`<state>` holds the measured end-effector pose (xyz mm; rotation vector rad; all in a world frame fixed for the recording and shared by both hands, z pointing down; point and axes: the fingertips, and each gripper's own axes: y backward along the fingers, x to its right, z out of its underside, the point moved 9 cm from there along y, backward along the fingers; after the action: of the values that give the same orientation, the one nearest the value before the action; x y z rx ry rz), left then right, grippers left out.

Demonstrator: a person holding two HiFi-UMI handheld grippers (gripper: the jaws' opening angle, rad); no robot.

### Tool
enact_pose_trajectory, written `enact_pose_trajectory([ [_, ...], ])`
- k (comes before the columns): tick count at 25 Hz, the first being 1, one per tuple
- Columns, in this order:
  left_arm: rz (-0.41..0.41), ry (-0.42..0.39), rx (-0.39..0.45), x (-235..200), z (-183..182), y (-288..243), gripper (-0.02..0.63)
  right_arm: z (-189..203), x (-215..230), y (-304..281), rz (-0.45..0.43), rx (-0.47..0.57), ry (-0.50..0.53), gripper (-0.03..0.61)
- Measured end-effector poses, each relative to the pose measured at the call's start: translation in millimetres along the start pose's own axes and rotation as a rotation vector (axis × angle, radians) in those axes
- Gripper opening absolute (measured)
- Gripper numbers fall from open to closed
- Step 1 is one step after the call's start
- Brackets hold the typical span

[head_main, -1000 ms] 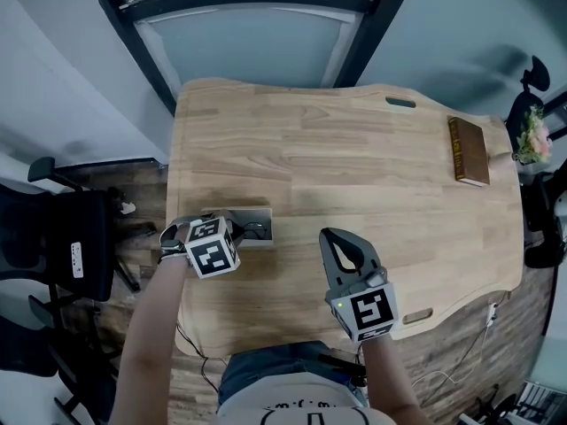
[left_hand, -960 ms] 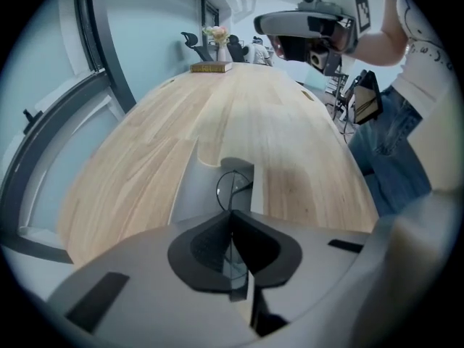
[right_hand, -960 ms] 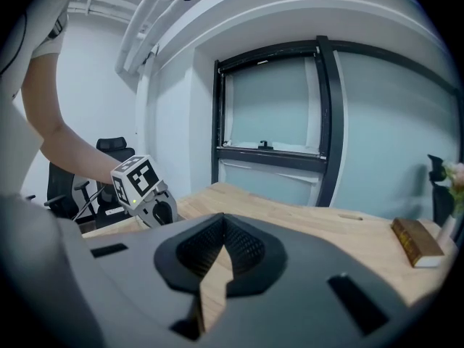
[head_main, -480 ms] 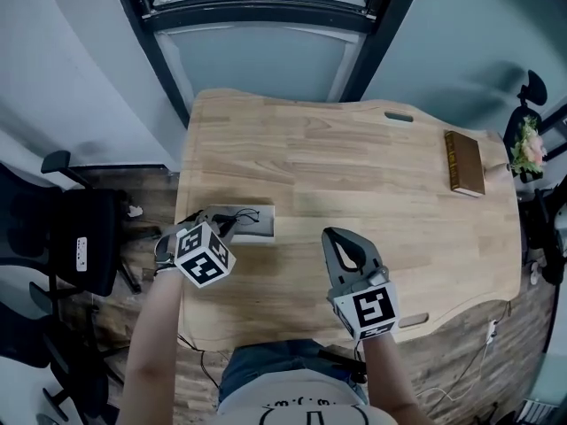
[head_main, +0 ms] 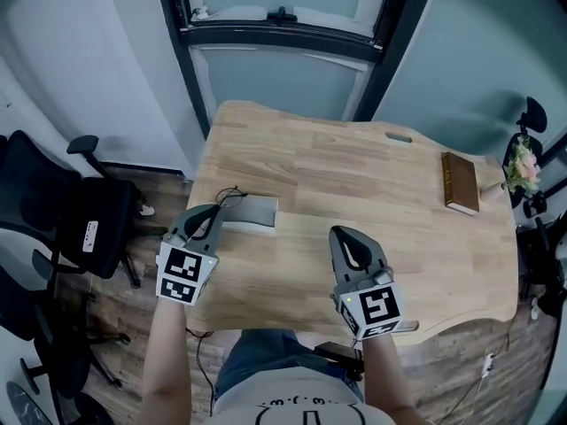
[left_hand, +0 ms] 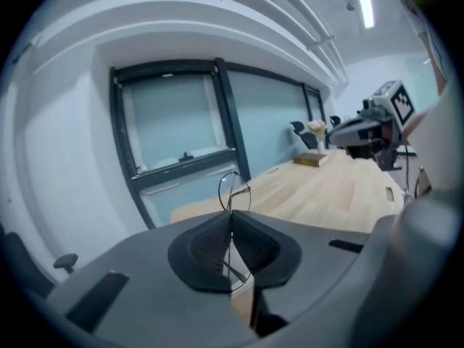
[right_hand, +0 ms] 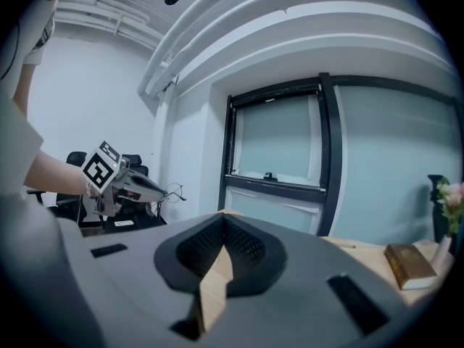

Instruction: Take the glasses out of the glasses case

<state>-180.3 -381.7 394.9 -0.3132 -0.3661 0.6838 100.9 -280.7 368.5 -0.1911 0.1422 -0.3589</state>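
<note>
Thin wire glasses (head_main: pixel 231 194) hang above the table's left edge, pinched in my left gripper (head_main: pixel 215 209), which is shut on them. In the left gripper view the glasses (left_hand: pixel 233 185) stick up past the closed jaws of my left gripper (left_hand: pixel 232 216). The grey glasses case (head_main: pixel 252 213) lies on the wooden table (head_main: pixel 354 175), just right of the lifted glasses. My right gripper (head_main: pixel 339 232) hovers over the table's near middle, shut with nothing in it. The right gripper view shows my right gripper (right_hand: pixel 223 223) and, at its left, the left gripper (right_hand: pixel 138 187) with the glasses (right_hand: pixel 172 191).
A brown book (head_main: pixel 461 182) lies at the table's far right, with flowers (head_main: pixel 521 171) beyond the edge. Black office chairs (head_main: pixel 84 228) stand left of the table. A dark-framed glass wall (head_main: pixel 283 42) runs behind it.
My left gripper has risen off the case with the glasses in it and rolled, so its marker cube now faces me. The right gripper lifted a little.
</note>
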Motion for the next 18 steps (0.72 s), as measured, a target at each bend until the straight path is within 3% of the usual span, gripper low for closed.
enact_pose_trajectory([
  [5, -0.151, 0.129, 0.196, 17, -16, 58, 0.021, -16, -3, 27, -0.002, 0.068, 0.020, 0.011],
  [12, -0.237, 0.199, 0.357, 29, -33, 112, 0.021, -46, -13, 49, 0.010, 0.162, 0.048, 0.011],
  [18, -0.285, 0.193, 0.474, 19, -56, 138, 0.021, -71, -18, 54, 0.034, 0.221, 0.051, 0.009],
])
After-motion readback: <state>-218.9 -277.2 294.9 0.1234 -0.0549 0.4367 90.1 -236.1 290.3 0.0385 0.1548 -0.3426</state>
